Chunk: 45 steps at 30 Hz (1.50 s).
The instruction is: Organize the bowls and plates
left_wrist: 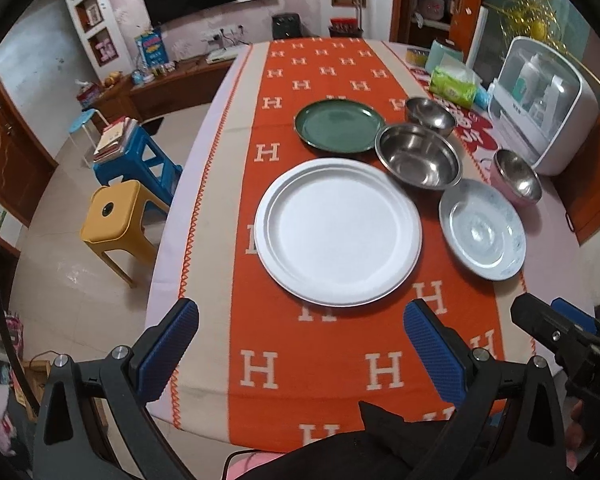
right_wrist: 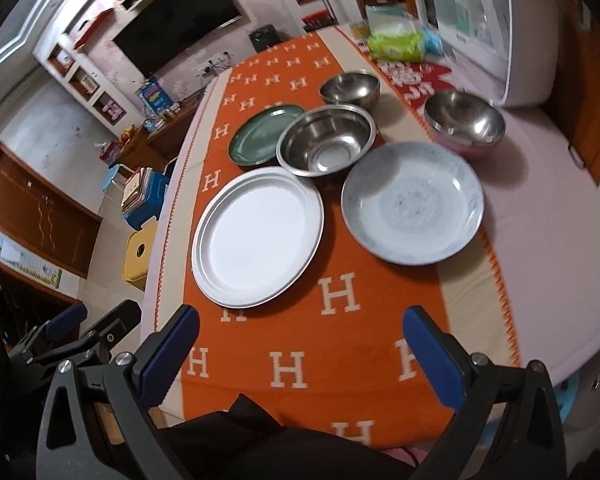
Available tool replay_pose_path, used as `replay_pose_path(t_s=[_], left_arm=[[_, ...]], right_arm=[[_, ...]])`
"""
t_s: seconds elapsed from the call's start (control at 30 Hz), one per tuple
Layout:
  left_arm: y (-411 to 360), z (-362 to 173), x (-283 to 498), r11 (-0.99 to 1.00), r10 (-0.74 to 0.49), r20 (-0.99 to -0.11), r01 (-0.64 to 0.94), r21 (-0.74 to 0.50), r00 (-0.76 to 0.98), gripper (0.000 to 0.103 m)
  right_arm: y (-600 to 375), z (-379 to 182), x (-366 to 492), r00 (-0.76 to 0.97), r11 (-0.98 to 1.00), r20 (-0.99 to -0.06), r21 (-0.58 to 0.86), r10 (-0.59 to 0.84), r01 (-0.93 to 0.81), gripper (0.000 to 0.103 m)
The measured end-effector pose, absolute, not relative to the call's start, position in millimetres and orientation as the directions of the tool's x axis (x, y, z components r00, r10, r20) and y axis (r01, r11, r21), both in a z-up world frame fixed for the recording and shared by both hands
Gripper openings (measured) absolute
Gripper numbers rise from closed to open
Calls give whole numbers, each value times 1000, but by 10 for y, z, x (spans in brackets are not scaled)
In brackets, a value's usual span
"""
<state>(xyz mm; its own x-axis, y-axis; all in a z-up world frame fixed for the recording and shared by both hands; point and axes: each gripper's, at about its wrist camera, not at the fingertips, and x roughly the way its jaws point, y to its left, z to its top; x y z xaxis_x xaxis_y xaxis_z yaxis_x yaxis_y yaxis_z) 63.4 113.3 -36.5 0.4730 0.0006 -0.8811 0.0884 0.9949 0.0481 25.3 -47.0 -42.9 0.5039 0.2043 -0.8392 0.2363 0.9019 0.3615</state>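
Six dishes on table: three plates, three steel bowls, none stacked yet; sorting judged not begun.
Left gripper (left_wrist: 300, 344): jaws spread wide, holding nothing, hovering over the near table edge, facing the white plate.
Table runner (left_wrist: 340, 364): orange cloth with white H pattern, lying under most of the dishes.
White plate (left_wrist: 338, 232): largest piece, nearest the left gripper, flat on the runner; a likely base for a plate stack, being widest.
Green plate (left_wrist: 340, 126): behind the white plate, apart from it, its right rim just beside the big bowl.
Big bowl (left_wrist: 418, 156): steel, upright, between the green plate and the patterned plate; its rim seems to overlap the white plate's far edge, contact unclear.
Small bowl (left_wrist: 430, 112): steel, upright, just behind the big bowl.
Patterned plate (left_wrist: 482, 228): pale blue, deep, right of the white plate, at the runner's right border.
Pink bowl (left_wrist: 518, 176): steel inside, pink outside, farthest right, off the runner, near the white cabinet (left_wrist: 548, 100).
Right gripper (right_wrist: 300, 346): jaws wide apart, empty, low over the near edge, aimed between the white plate and the patterned plate.
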Motion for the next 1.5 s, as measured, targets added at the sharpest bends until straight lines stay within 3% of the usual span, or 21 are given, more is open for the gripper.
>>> replay_pose_path(t_s=[0.37, 0.73, 1.23, 1.5], left_arm=[[1617, -593, 1141, 972, -83, -931, 236, 3, 356, 102], [1837, -1018, 1844, 932, -177, -954, 353, -84, 241, 102], [1785, -1776, 2679, 928, -205, -963, 347, -135, 173, 102], [1726, -2059, 2846, 917, -211, -969, 369, -150, 130, 94]], right_arm=[[-248, -883, 600, 449, 781, -868, 428, 215, 455, 97], [-121, -1297, 828, 376, 679, -913, 377, 159, 630, 96], [-134, -1669, 1136, 249, 652, -945, 327, 212, 684, 96], [-295, -1860, 1307, 218, 617, -945, 324, 242, 717, 96]])
